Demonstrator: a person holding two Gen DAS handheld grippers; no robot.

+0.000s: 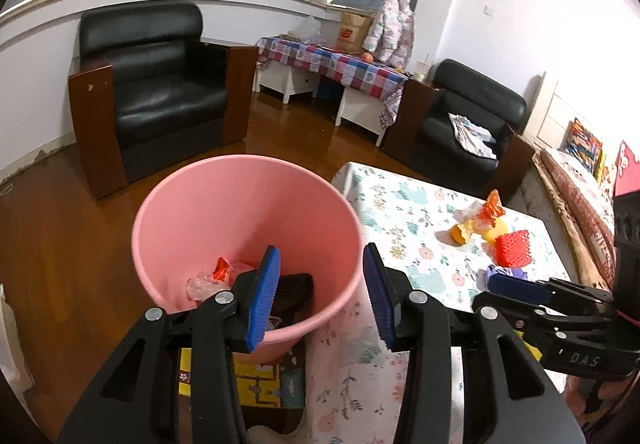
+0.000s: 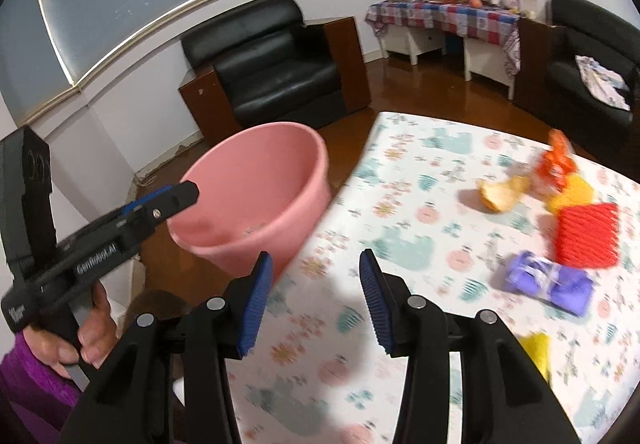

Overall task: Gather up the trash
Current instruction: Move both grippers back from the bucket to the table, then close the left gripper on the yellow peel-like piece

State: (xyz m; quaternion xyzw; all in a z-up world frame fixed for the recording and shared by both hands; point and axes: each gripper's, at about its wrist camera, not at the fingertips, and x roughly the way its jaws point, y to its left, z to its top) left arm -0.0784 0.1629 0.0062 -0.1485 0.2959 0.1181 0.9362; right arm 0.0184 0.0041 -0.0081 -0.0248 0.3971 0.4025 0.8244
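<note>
A pink bin (image 1: 248,211) stands on the floor beside the table; it holds a red wrapper (image 1: 226,268), clear plastic and a dark item. My left gripper (image 1: 320,298) is open and empty over the bin's near rim. My right gripper (image 2: 314,302) is open and empty above the table's (image 2: 400,203) left part; it also shows in the left wrist view (image 1: 516,286). On the table lie an orange peel (image 2: 502,193), an orange wrapper (image 2: 556,163), a red foam net (image 2: 586,236), a purple wrapper (image 2: 548,282) and yellow pieces (image 2: 538,352). The bin also shows in the right wrist view (image 2: 256,199).
A black armchair (image 1: 156,83) stands behind the bin, a second one (image 1: 468,119) at the far right. A side table with a checked cloth (image 1: 332,63) is against the wall. A yellow box (image 1: 256,380) sits on the floor under the bin's near side.
</note>
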